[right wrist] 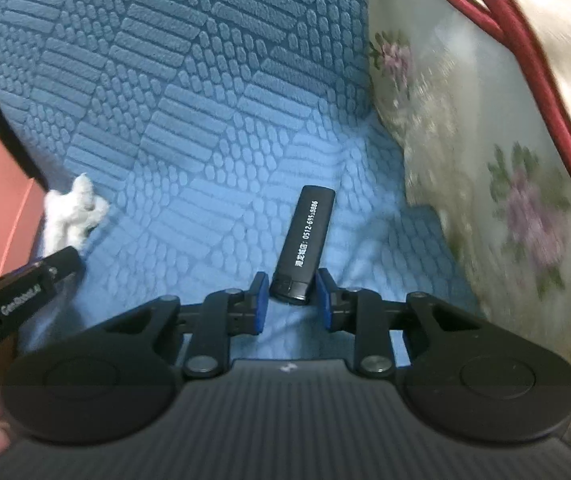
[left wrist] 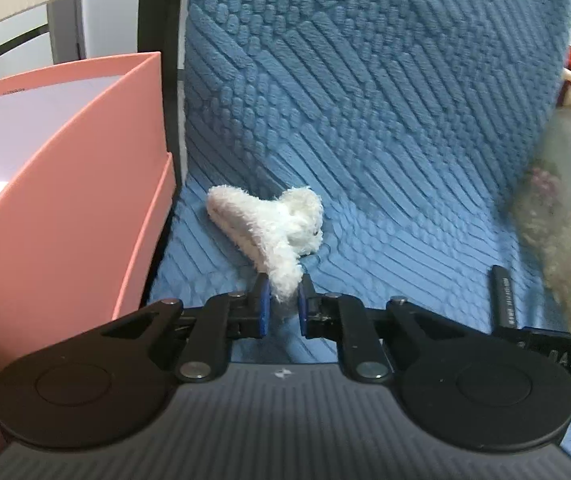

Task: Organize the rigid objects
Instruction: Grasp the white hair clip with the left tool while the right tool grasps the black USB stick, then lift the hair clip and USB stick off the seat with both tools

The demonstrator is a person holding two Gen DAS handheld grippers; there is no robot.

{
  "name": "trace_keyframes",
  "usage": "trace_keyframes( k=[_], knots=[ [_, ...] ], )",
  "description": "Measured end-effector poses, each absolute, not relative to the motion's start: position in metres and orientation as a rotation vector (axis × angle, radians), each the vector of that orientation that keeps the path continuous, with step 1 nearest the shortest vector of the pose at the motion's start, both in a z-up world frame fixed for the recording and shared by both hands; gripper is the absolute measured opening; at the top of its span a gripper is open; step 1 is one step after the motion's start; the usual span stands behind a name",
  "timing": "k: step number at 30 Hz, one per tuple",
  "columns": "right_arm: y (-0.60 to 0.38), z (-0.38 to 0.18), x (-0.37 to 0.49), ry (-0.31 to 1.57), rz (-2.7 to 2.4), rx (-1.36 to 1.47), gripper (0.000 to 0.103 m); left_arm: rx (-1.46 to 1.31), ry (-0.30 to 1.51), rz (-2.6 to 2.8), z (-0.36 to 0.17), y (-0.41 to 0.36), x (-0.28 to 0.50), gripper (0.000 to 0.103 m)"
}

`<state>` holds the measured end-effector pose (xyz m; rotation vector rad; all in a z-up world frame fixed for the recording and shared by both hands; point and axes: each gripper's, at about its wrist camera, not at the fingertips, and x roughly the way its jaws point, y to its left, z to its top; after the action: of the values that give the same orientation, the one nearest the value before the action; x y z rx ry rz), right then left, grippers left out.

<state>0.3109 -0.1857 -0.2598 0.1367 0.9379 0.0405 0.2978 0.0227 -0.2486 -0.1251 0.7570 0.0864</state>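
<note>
Fluffy white plush covers the hair claw clip [left wrist: 269, 228] that lies on the blue quilted seat cover [left wrist: 385, 120] just ahead of the left gripper [left wrist: 284, 302]. In the left wrist view that gripper is clamped on the clip's near prong, its blue pads [left wrist: 264, 304] pressing the fuzzy tip from both sides. The hold is shallow and on soft pile only, so I judge the clip could slide out or swing when lifted toward the pink box [left wrist: 65, 184] to the gripper's left, and its body could catch on the box's wall. In the right wrist view, a black lighter [right wrist: 303, 244] with white print lies on the same cover, pointing away from the right gripper [right wrist: 290, 300], with a floral cushion [right wrist: 485, 184] to its right. Only the lighter's near end sits between the narrowly parted jaws; the right pad looks touching or nearly so, while a sliver of blue shows beside the left pad, so a firm grip is not evident. Closing on so little of that smooth end could squirt it forward or tip it.
</note>
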Motion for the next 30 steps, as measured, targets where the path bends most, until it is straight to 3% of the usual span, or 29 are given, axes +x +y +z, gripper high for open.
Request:
trace_keyframes(
  k=[30],
  knots=[
    [-0.184, -0.251, 0.171, 0.982, 0.054, 0.17, 0.028, -0.11, 0.948, -0.112, -0.223, 0.022, 0.156, 0.015]
  ],
)
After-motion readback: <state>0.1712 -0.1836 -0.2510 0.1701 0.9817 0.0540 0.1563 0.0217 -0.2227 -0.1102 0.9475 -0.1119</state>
